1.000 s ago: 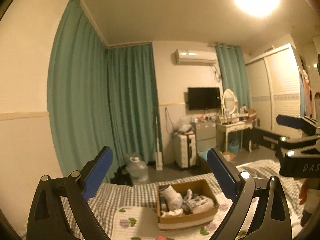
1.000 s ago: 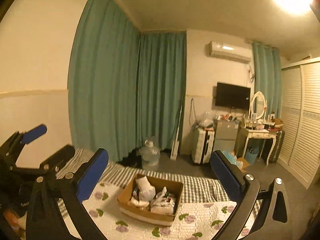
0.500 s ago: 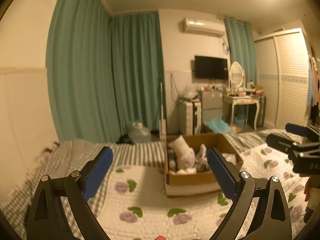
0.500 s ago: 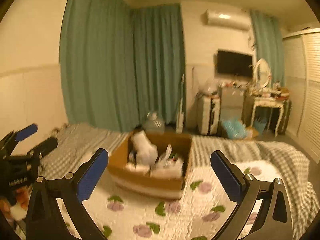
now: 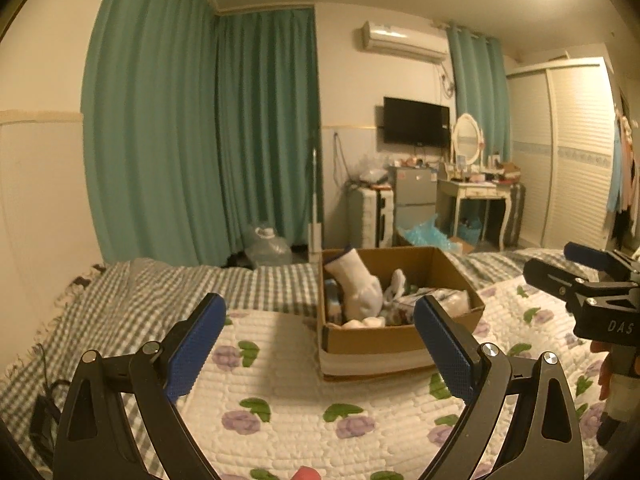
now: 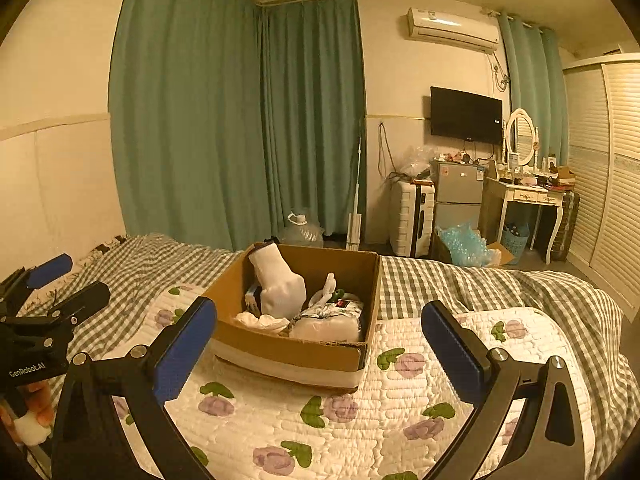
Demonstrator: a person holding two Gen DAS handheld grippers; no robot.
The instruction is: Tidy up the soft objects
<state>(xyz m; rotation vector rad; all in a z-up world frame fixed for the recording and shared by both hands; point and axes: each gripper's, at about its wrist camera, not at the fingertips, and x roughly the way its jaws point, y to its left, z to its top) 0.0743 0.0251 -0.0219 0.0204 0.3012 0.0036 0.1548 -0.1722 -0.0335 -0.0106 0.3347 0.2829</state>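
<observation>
Blue-padded left tongs point(image 5: 320, 344) and right tongs point(image 6: 320, 346) both stand wide apart, holding nothing, above the flowered quilt point(image 6: 360, 420) on the bed. Just beyond them sits an open cardboard box point(image 6: 296, 354) with a white sock point(image 6: 278, 286) upright inside among other soft bundles; teal curtains point(image 6: 240, 120) hang behind.

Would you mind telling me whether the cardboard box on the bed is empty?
Not empty: the open box holds a white sock and other soft items.
</observation>
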